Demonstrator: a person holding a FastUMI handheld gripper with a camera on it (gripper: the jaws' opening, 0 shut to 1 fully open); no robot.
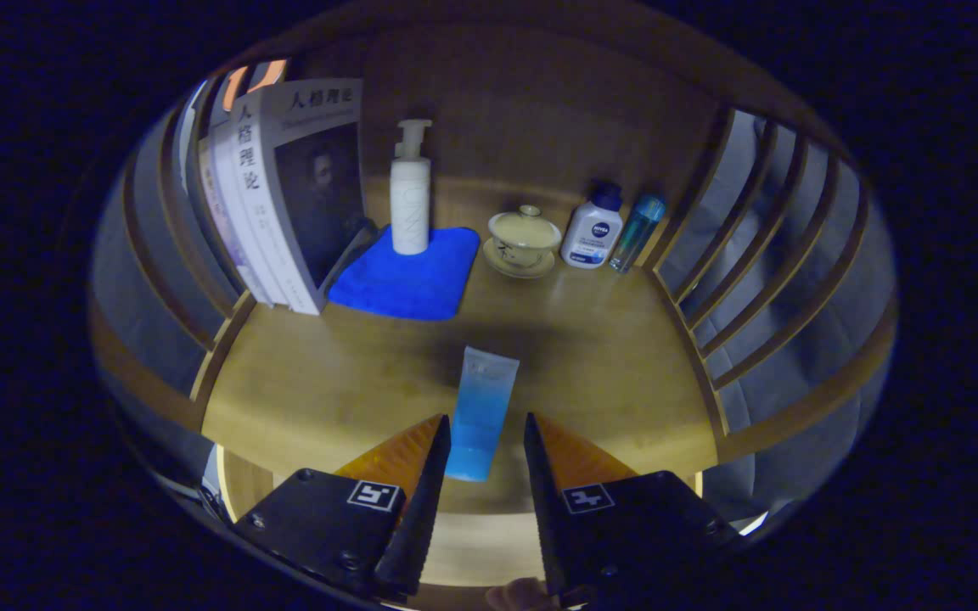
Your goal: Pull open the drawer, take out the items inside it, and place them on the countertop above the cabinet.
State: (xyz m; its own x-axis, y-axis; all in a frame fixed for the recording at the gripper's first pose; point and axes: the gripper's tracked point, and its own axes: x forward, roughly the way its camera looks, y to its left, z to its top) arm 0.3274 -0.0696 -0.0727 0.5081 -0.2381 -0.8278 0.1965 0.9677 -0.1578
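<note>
Jaws (484,441) parted, holding nothing; the blue tube (480,412) lies flat on the tabletop (608,373) with its lower end between the fingertips, neither finger visibly pressing it, apparently set down as an item taken from the drawer. Beyond the jaws: a blue cloth (408,280) bearing a white pump bottle (410,195), a lidded cup on a saucer (523,242), a white lotion bottle (593,229) and a slim teal bottle (637,229). Upright books (285,195) stand beyond and left. Slatted rails (761,246) flank both sides, limiting sideways withdrawal.
</note>
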